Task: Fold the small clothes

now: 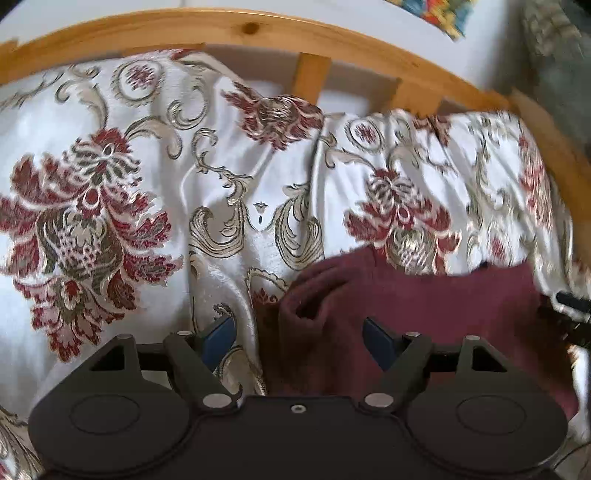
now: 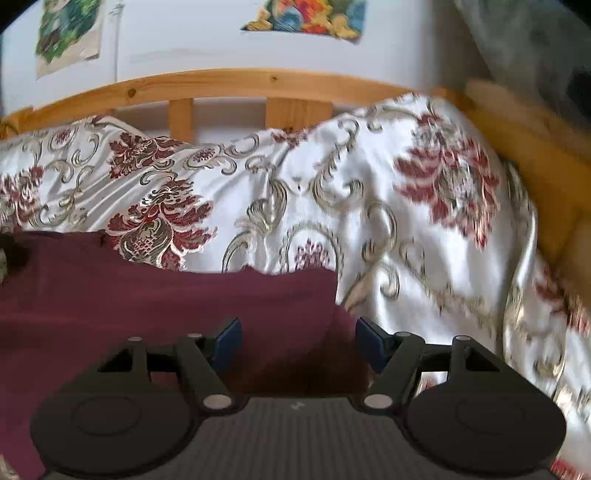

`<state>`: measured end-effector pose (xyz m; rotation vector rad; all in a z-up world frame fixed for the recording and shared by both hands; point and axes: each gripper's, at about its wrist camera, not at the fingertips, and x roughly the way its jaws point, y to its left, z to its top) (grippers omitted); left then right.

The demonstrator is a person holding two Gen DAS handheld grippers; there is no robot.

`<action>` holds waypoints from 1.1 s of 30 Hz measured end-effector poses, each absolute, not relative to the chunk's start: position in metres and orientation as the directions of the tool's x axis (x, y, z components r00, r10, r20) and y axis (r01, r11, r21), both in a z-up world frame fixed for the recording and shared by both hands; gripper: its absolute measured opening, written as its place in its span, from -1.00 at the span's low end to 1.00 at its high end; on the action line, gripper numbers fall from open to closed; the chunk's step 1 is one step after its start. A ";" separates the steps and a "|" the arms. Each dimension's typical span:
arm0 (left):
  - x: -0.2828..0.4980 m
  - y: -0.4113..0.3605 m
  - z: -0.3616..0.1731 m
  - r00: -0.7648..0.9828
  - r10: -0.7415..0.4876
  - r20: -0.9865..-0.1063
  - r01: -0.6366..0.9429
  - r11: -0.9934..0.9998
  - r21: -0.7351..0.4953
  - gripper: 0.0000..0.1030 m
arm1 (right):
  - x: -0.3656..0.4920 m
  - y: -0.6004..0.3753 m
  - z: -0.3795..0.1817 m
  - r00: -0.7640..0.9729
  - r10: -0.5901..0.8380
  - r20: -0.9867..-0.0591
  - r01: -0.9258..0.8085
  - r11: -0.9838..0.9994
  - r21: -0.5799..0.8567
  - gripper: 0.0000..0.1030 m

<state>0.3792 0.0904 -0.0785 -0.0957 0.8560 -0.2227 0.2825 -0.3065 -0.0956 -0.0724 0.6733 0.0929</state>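
Left wrist view: the left hand-held gripper (image 1: 299, 338) stands released, jaws wide apart and pointing down at the garment (image 1: 424, 314), a maroon cloth lying near on the bedspread (image 1: 110, 184), right of centre. Its rolled left edge lies between the blue pads (image 1: 221, 336), touching neither. The headboard (image 1: 221, 26) runs along the far side.

Right wrist view: the right hand-held gripper (image 2: 297, 341) is likewise released, nothing pinched. The garment (image 2: 147, 295) fills the near left; its right edge falls between the jaws. Posters (image 2: 306, 16) hang on the far wall.

The cloth looks soft, light and limp, likely to sag and drag on the slick bedspread; best pinched at a corner or along an edge, through all layers.
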 end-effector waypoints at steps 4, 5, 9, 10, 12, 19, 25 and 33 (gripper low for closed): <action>0.387 0.075 -0.085 0.641 -0.183 -0.745 0.192 0.978 -0.075 -0.25 | 0.281 -0.308 -0.102 0.743 0.074 -0.666 -0.100 0.995 -0.002 0.16; 0.391 0.071 -0.088 0.642 -0.172 -0.747 0.194 0.979 -0.059 -0.51 | 0.281 -0.307 -0.104 0.735 0.067 -0.674 -0.099 0.995 -0.010 0.10; 0.397 0.065 -0.094 0.676 -0.151 -0.721 0.196 0.980 -0.021 -0.75 | 0.284 -0.304 -0.111 0.721 0.047 -0.691 -0.083 0.996 -0.019 -0.32; 0.395 0.064 -0.093 0.692 -0.146 -0.707 0.200 0.980 -0.006 -0.77 | 0.284 -0.304 -0.112 0.722 0.042 -0.691 -0.070 0.997 -0.013 -0.58; 0.393 0.063 -0.088 0.726 -0.125 -0.676 0.202 0.979 0.036 -0.77 | 0.282 -0.306 -0.112 0.731 0.037 -0.682 -0.046 0.999 0.005 -0.87; 0.403 0.062 -0.097 0.742 -0.109 -0.662 0.224 0.970 0.091 -0.75 | 0.272 -0.305 -0.110 0.748 -0.007 -0.664 -0.030 0.999 -0.043 -0.92; 0.411 0.059 -0.109 0.734 -0.084 -0.674 0.207 0.973 0.104 -0.51 | 0.271 -0.306 -0.111 0.744 -0.015 -0.668 -0.018 0.999 -0.042 -0.92; 0.381 0.071 -0.079 0.798 -0.111 -0.592 0.113 0.993 -0.035 0.59 | 0.258 -0.312 -0.105 0.755 -0.006 -0.656 -0.006 1.000 -0.016 -0.92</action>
